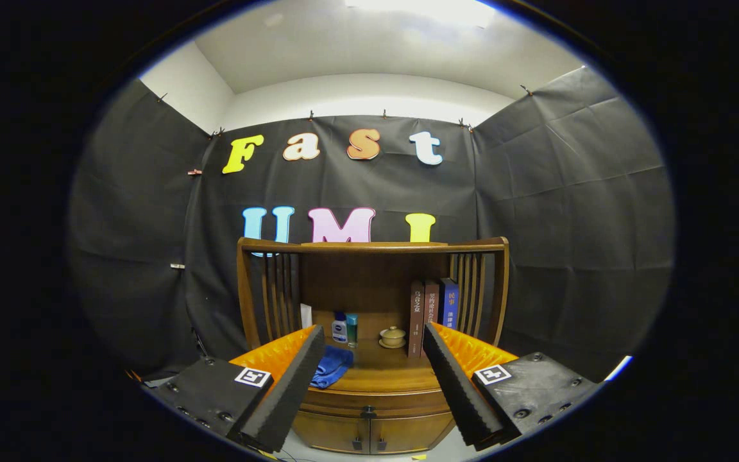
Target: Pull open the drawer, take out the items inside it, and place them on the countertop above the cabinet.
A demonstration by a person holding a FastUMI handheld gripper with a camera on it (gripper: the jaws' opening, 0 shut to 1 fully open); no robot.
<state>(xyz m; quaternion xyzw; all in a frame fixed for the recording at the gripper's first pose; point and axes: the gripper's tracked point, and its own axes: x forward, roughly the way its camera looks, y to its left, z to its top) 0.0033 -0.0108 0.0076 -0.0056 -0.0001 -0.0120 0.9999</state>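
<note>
We see the drawer shut beneath the countertop, ahead between our fingers; our gripper hangs open, empty. A blue cloth, bottles, lidded cup and books sit above.

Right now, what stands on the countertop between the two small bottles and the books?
In the gripper view, a small lidded teacup on a saucer stands between the bottles and books; the gripper is open.
</note>
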